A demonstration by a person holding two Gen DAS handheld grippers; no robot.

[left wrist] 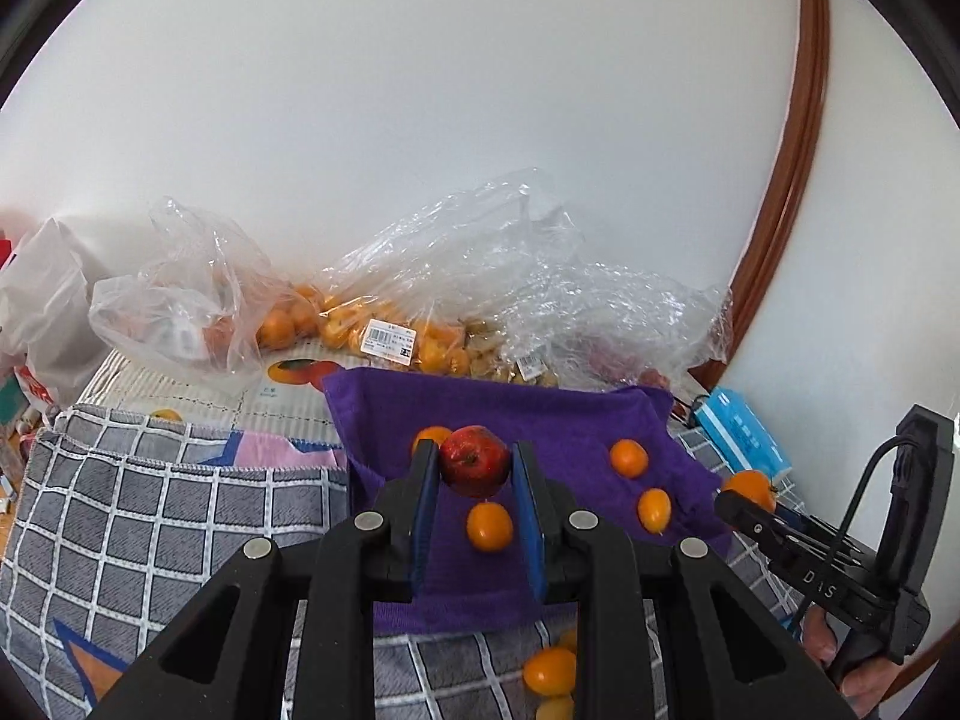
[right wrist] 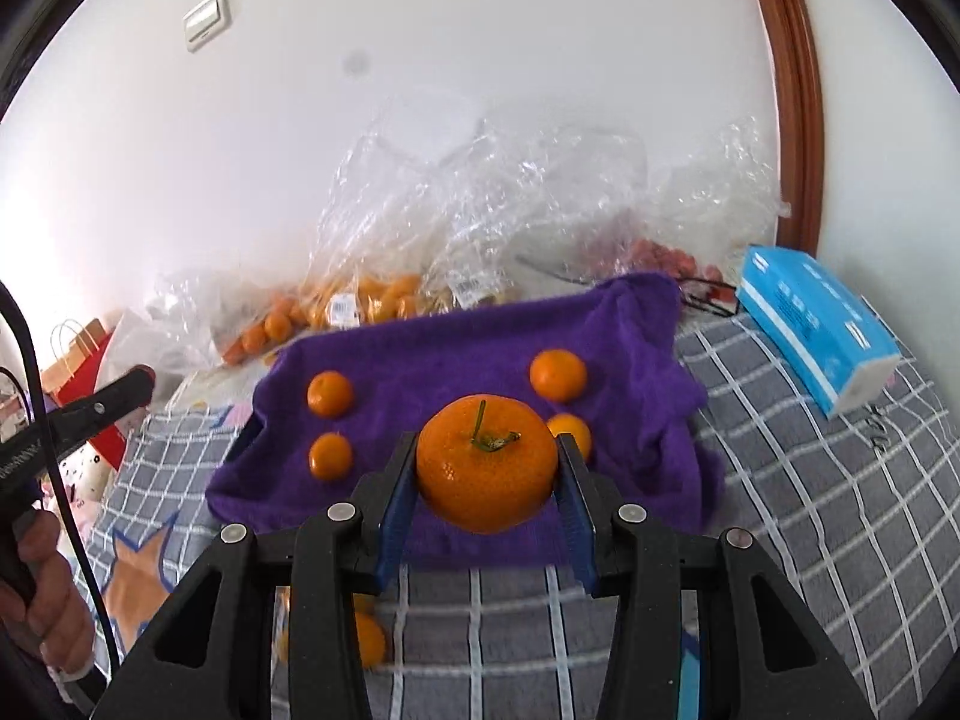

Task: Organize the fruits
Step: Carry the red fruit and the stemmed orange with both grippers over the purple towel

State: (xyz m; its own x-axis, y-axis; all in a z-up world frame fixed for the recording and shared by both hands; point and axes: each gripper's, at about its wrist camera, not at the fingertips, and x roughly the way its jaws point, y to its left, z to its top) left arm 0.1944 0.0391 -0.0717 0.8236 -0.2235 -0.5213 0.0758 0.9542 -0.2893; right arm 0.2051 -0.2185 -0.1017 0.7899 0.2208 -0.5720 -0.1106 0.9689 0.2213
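Observation:
My left gripper [left wrist: 474, 462] is shut on a red apple [left wrist: 474, 461] and holds it above the purple towel [left wrist: 540, 414]. My right gripper [right wrist: 486, 468] is shut on a large orange mandarin [right wrist: 485, 471] with a green stem, above the purple towel [right wrist: 444, 354]. Several small oranges lie on the towel, among them one [left wrist: 489, 526] below the apple, one [left wrist: 629, 458] to the right, and one [right wrist: 330, 393] at the left. The right gripper with its mandarin [left wrist: 749, 487] also shows in the left wrist view.
Clear plastic bags of oranges [left wrist: 384, 324] and other fruit stand behind the towel by the wall. A blue tissue pack [right wrist: 816, 330] lies at the right. The grey checked cloth [left wrist: 150, 516] covers the surface; loose oranges [left wrist: 549, 669] lie on it near me.

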